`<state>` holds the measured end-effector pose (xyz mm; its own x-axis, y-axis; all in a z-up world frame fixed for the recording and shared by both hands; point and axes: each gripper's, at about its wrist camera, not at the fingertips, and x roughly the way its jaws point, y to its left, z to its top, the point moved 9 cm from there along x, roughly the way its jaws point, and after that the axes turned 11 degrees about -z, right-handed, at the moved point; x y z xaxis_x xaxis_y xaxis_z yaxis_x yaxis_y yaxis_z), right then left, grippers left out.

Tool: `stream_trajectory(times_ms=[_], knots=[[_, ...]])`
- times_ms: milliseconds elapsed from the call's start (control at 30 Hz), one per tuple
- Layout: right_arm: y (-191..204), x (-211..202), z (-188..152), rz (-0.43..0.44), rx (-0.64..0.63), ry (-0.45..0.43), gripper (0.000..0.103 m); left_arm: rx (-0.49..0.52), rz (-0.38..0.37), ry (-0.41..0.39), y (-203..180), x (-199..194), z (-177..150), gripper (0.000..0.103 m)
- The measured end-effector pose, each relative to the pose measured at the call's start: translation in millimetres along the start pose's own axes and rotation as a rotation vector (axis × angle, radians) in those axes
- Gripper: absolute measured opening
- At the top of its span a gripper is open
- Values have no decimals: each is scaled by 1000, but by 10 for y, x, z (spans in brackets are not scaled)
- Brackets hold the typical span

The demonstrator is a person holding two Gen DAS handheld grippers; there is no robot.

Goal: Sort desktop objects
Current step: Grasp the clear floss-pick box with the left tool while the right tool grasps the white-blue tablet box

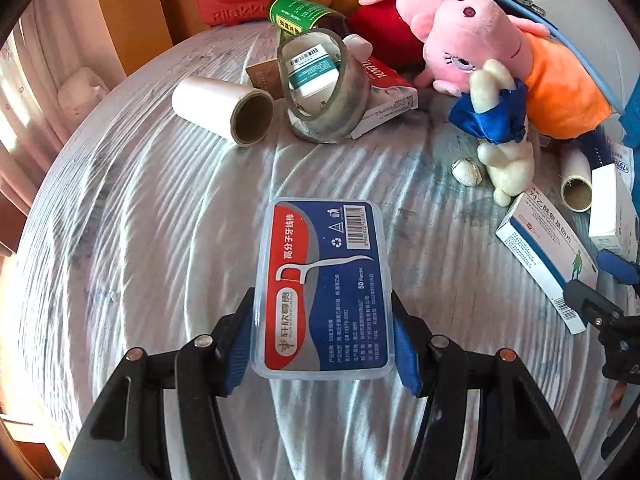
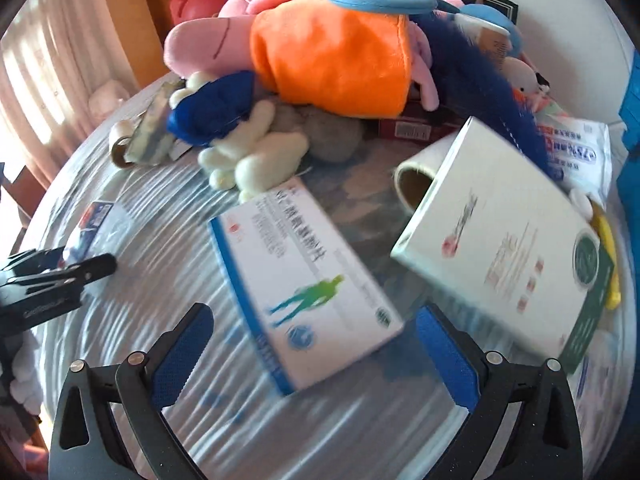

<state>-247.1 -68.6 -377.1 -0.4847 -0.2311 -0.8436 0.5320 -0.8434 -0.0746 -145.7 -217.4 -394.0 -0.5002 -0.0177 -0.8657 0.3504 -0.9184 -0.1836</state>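
My left gripper (image 1: 322, 336) is shut on a clear plastic dental floss pick box (image 1: 322, 280) with a red and blue label, held above the table. My right gripper (image 2: 316, 344) is open and empty, its blue pads either side of the near end of a white and blue medicine box (image 2: 304, 276) lying flat on the table. The same medicine box shows in the left wrist view (image 1: 548, 256), with the right gripper (image 1: 612, 292) at its near end. The left gripper shows at the left edge of the right wrist view (image 2: 60, 276).
The round table (image 1: 140, 240) is wrapped in shiny film. At the back lie a white paper roll (image 1: 224, 108), a tape roll (image 1: 324, 88), a pink pig plush (image 1: 500, 52), a white rabbit plush (image 1: 504, 152) and a green bottle (image 1: 304, 12). A large white box (image 2: 500, 240) lies right.
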Motion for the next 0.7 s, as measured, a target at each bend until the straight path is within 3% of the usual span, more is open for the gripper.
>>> stream_trajectory(times_ms=[233, 400, 533, 633, 700], knots=[[179, 312, 69, -19, -160, 0, 103, 15, -12, 0, -180, 91, 48, 59], [152, 317, 73, -14, -123, -7, 103, 11, -16, 5, -215, 132, 120, 59], [157, 302, 75, -43, -125, 85, 103, 22, -22, 18, -249, 120, 99, 59], [209, 229, 42, -20, -119, 81, 102, 36, -25, 17, -279, 109, 82, 59], [242, 235, 32, -39, -141, 79, 92, 39, -30, 23, -292, 112, 90, 59]])
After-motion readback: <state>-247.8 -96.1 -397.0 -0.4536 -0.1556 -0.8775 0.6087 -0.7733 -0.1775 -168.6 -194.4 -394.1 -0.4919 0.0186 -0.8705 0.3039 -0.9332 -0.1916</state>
